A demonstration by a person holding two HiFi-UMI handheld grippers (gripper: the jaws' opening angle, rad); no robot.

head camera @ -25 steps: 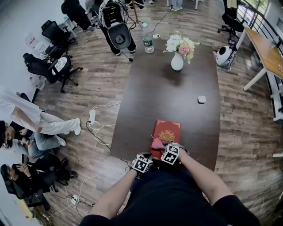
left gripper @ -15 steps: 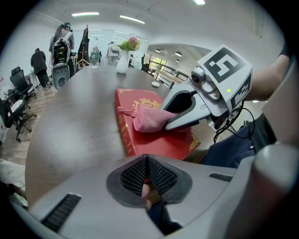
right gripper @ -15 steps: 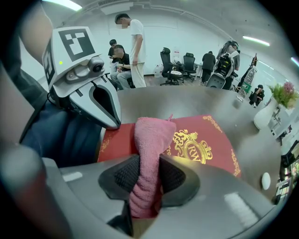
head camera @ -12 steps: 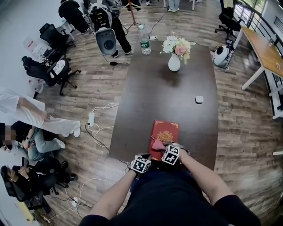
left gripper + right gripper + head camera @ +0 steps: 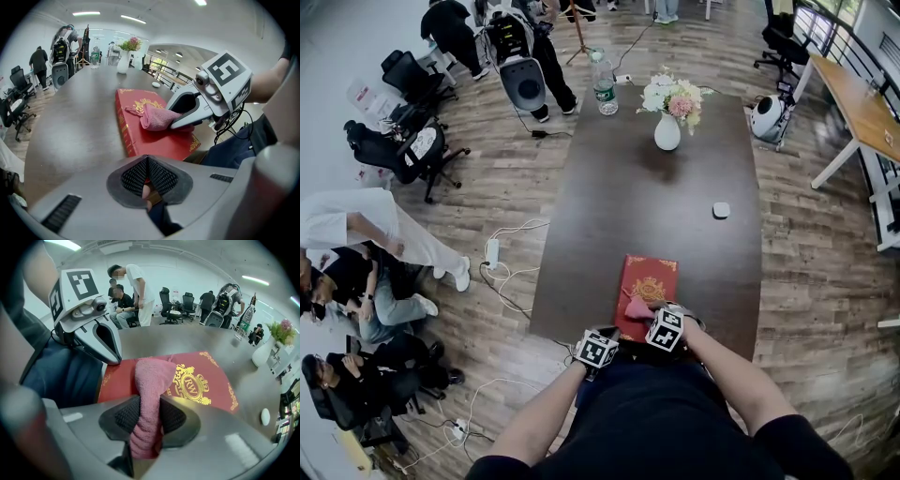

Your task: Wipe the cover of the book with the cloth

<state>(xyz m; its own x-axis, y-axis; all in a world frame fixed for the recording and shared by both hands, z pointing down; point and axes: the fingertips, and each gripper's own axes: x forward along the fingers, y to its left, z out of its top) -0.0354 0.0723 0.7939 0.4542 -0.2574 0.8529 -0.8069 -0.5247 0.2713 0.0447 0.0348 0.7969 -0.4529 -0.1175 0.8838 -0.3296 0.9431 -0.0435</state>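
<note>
While my right claw point(image 5: 149, 416) has its jaws clamped tight on the pink cloth point(image 5: 152, 376), the cloth's free end rests on the cover of the red book point(image 5: 206, 380), just beside the gold crest. The book lies flat at the near edge of the desk point(image 5: 656, 206). My left claw point(image 5: 147, 174) hangs by the book's near-left corner, jaws pressed together and empty.

Head view: from above the person, steeply down onto the long dark brown wooden table point(image 5: 656, 206), far off.
Left gripper view: low behind the left gripper point(image 5: 147, 171), facing along its jaws; the red gold-embossed hardcover book point(image 5: 154, 140) is close ahead.
Right gripper view: behind the right gripper point(image 5: 149, 420); the book lies just ahead.
Shared: all three views show the book and the pink terry cloth point(image 5: 152, 376).
</note>
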